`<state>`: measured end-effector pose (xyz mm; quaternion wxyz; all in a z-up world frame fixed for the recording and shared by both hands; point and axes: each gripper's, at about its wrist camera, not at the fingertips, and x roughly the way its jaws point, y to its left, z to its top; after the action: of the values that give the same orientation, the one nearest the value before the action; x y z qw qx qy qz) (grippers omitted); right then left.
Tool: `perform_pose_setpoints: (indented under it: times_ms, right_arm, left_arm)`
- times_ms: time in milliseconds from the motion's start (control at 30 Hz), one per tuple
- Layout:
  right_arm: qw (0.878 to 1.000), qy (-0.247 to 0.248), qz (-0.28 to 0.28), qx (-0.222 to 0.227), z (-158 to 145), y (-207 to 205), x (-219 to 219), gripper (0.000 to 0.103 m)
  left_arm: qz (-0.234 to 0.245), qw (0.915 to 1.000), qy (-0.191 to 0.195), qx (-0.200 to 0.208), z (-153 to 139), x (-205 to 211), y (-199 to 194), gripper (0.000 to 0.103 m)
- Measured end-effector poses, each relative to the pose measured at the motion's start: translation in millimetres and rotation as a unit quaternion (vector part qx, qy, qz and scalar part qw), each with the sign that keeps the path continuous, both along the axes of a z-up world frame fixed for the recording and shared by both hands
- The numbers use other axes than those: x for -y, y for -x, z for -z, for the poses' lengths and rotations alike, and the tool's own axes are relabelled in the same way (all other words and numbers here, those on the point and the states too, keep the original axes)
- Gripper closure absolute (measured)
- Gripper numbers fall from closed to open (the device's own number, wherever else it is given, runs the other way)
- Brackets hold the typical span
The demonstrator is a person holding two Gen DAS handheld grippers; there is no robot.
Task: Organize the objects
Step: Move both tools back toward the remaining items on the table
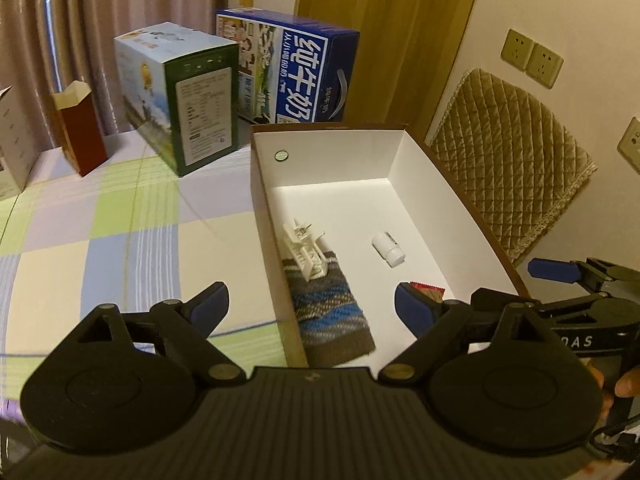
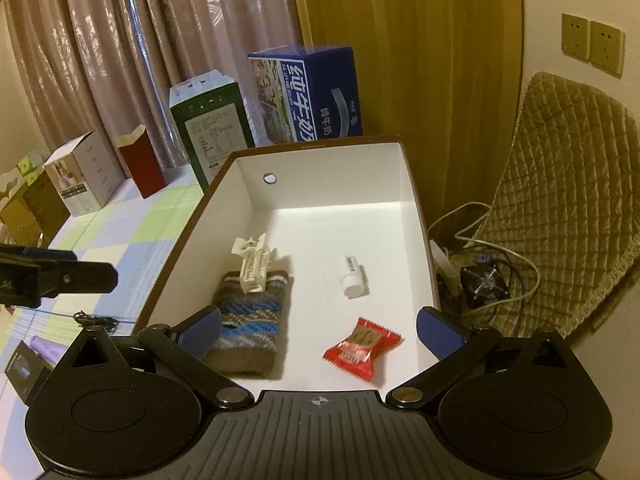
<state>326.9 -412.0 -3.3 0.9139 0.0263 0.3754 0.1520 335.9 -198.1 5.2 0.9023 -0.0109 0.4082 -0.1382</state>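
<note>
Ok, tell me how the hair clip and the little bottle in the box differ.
The hair clip is cream, toothed and openwork; the bottle is plain white, smooth and solid. The clip rests partly on the knitted sock; the bottle lies apart on the bare box floor. Both lie inside the box.

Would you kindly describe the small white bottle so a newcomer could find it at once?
Look inside the open white-lined box on the checked tablecloth. The small white bottle lies on its side right of the knitted pouch, beyond the red candy wrapper. It alone is smooth, cylindrical and plain white; the cream hair claw is toothed.
</note>
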Motion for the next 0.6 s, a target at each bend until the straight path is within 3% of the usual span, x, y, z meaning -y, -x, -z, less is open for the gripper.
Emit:
perform_pose_setpoints:
  times_ms: [600]
  right_arm:
    - [0.999, -0.018, -0.02, -0.024, 5.9, 67.0, -52.2, 0.002]
  left_arm:
    - [-0.057, 0.9981, 0.011, -0.02, 9.1, -76.6, 93.7, 0.015]
